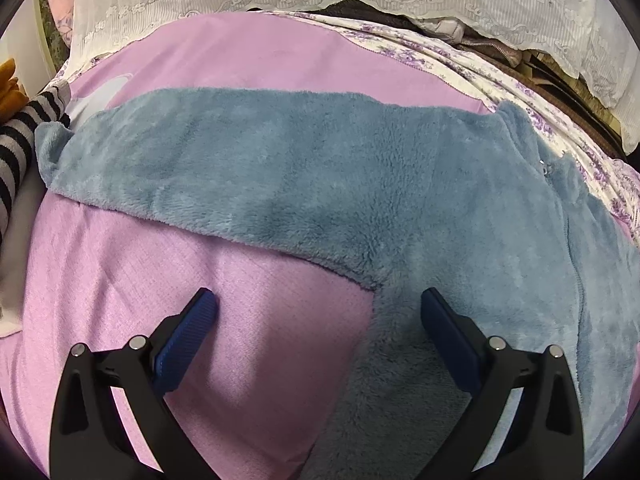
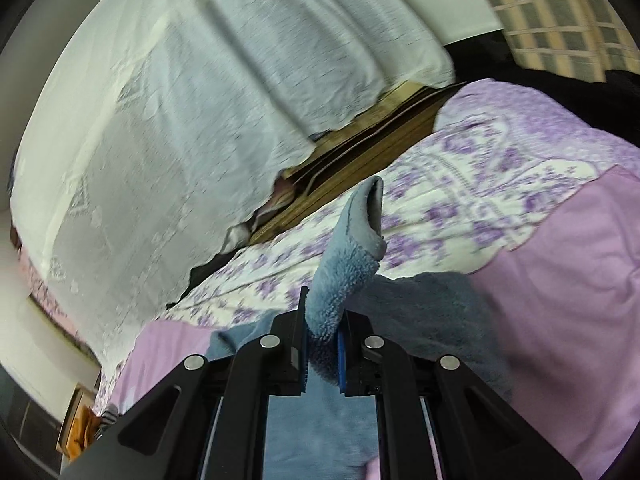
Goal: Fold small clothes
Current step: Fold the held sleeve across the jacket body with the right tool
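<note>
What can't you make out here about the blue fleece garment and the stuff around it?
- Blue fleece garment: right part cut off by the left wrist view's edge.
- Which part the right gripper pinches: unclear in the right wrist view.
- Striped cloth: mostly outside the left wrist view.
- Lace curtain: blurred.

The bed (image 1: 248,52) wears a pink cover, with a purple-flowered sheet (image 1: 460,60) along its far edge. A blue fleece garment (image 1: 280,168) lies spread across it; a striped cloth (image 1: 20,136) lies at the left.
</note>
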